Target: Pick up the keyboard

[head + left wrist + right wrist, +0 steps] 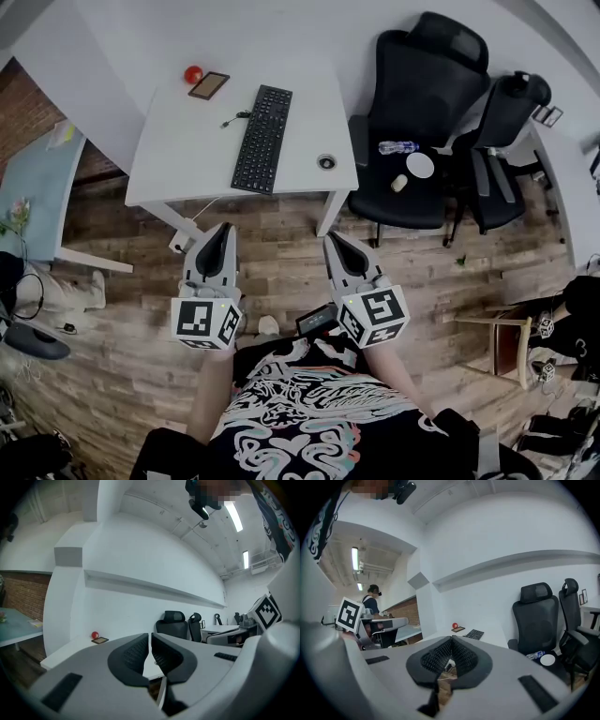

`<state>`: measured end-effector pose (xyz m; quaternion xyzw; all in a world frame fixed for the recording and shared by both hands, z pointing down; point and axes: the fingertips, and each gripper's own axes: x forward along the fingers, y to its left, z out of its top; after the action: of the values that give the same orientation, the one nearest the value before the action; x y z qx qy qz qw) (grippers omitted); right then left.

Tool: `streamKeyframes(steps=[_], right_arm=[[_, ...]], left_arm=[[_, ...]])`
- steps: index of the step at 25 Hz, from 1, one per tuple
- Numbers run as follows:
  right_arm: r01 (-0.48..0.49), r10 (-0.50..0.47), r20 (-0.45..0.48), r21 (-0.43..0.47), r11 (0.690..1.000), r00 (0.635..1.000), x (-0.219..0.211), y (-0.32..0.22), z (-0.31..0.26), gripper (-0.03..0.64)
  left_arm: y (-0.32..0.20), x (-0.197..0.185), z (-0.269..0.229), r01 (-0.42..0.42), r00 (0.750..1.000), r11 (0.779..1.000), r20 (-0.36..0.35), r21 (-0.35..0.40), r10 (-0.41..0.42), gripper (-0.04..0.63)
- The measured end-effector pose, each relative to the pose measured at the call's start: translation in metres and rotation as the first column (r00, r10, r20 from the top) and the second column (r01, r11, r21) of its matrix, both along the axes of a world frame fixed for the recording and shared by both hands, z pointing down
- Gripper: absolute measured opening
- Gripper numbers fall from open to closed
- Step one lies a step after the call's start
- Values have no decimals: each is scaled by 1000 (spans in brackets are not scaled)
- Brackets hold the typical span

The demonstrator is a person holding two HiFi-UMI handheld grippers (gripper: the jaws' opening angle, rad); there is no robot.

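A black keyboard point(262, 138) lies lengthwise on the white table point(178, 159), its cable trailing off to its left. In the right gripper view the keyboard point(475, 633) shows small and far off on the tabletop. My left gripper point(223, 231) and right gripper point(335, 239) are held side by side over the wooden floor, well short of the table's near edge, both pointing toward it. Each is shut with nothing between its jaws. The left gripper point(150, 637) shows its pads touching at the tips, and the right gripper point(451, 639) does too.
A red ball point(193, 74) and a dark tablet point(208, 85) sit at the table's far left corner, and a round cable hole point(326, 162) lies right of the keyboard. Two black office chairs point(422, 131) stand to the right, one holding a bottle point(397, 147). A blue table point(33, 192) is at left.
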<state>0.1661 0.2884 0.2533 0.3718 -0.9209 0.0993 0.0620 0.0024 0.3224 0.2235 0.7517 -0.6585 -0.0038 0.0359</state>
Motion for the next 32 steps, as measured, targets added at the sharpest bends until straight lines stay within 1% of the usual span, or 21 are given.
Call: streamKeyframes(steps=[7,12,17,21,25,32], right_arm=[[22,-22,8,5,1000,1000,13,3,2,29],[36,-36,12,-4,999,999,12,-9,4,29],[36,-36,6,-23,999,999,4,-31,13,29],[29,-29,-2,-28,999,1000,-10,-60,17,29],[6,-6,-6,-26,1000,1000,-29,-101,14,29],[-33,32,-12,-42,999,999,-81,-169,13,29]], left_arm=[[8,20,4,6,1000,1000,7,-3,-6,32],[-1,18,4,23,1000,1000,8,-12,-23,32],[-23,10,10,26,1000,999,5,-20,-26,32],[-56,-6,15,19,1000,1000,1,-22,-19,34],[-100,-28,9,4,1000,1000,6,-11,-4,32],[-174,-85,3,-19,999,1000,26,-12,19,34]])
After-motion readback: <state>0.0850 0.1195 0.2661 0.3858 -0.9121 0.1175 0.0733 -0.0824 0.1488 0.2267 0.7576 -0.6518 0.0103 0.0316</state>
